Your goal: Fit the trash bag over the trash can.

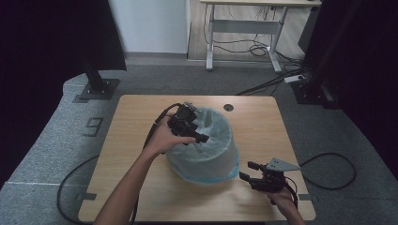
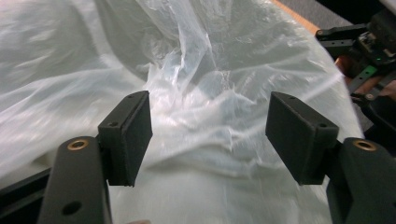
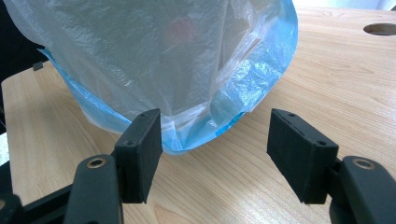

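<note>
A bin covered by a pale blue translucent plastic bag [image 1: 204, 150] stands in the middle of the wooden table [image 1: 141, 178]. My left gripper [image 1: 199, 137] hovers over the bin's top rim, jaws apart, with crumpled bag film [image 2: 210, 107] beyond them and nothing pressed between the pads. My right gripper [image 1: 248, 171] rests near the table's front right, open, pointing at the bag's blue lower hem [image 3: 233, 119]. Its jaws are empty. In the left gripper view the right gripper [image 2: 359, 56] shows at the far right.
A round cable hole [image 1: 228, 107] sits in the table behind the bin. Cables [image 1: 328, 173] trail off the table on both sides. A desk frame [image 1: 244, 33] and black stands [image 1: 96, 79] stand on the floor beyond.
</note>
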Demonstrator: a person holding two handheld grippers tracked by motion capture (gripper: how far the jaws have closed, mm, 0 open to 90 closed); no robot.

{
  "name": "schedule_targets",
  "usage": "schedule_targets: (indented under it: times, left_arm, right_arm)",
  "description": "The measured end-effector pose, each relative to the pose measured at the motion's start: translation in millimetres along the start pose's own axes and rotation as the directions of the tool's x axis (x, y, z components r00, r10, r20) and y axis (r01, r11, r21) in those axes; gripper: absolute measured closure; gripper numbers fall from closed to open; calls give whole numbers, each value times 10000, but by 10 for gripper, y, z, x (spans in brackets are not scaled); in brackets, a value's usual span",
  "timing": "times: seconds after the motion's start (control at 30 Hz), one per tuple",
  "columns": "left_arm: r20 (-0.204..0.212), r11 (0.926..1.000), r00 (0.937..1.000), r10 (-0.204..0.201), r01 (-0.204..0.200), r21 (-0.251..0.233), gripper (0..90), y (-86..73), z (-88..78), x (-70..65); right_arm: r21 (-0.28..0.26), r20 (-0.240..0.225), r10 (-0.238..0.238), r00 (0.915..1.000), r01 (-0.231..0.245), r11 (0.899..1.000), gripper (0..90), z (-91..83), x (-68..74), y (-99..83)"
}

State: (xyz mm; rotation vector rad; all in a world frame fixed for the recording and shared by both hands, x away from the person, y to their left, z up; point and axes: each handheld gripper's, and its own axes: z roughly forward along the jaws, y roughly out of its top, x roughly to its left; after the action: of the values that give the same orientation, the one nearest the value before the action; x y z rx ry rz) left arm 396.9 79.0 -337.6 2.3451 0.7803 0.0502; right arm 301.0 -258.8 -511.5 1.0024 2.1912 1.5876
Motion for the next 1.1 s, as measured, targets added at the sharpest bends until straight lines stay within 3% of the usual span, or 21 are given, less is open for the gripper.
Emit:
schedule_targets:
  times: [0.13, 0.3, 0.37, 0.83, 0.93, 1.1]
  left_arm:
    - [-126, 9999, 9999, 49, -51, -123, 321, -169, -135, -21]
    - [-526, 9981, 9980, 357, -330, 522, 412, -369, -161, -33]
    - [-477, 9976, 9983, 338, -308, 623, 437, -410, -158, -25]
    - [-290, 9876, 9989, 375, -326, 1538, 456, -393, 41, -38]
    - [-244, 9905, 9992, 316, -280, 1345, 433, -388, 28, -40]
    - [-133, 9991, 9993, 353, -350, 219, 352, -420, -103, -26]
  right_arm:
    - [10, -7, -14, 10000, 14, 10000, 347, 2, 4, -2]
    - [-43, 30, 34, 10000, -34, 10000, 347, 19, 7, -1]
    - [-52, 18, 56, 10000, -56, 10000, 347, 26, 12, 3]
    - [-168, 227, 112, 9997, -108, 9998, 347, -14, -4, -7]
    - [-230, 317, 138, 9994, -131, 9996, 347, -22, -12, -10]
    - [-325, 341, 137, 9993, -126, 9994, 347, -32, -15, -4]
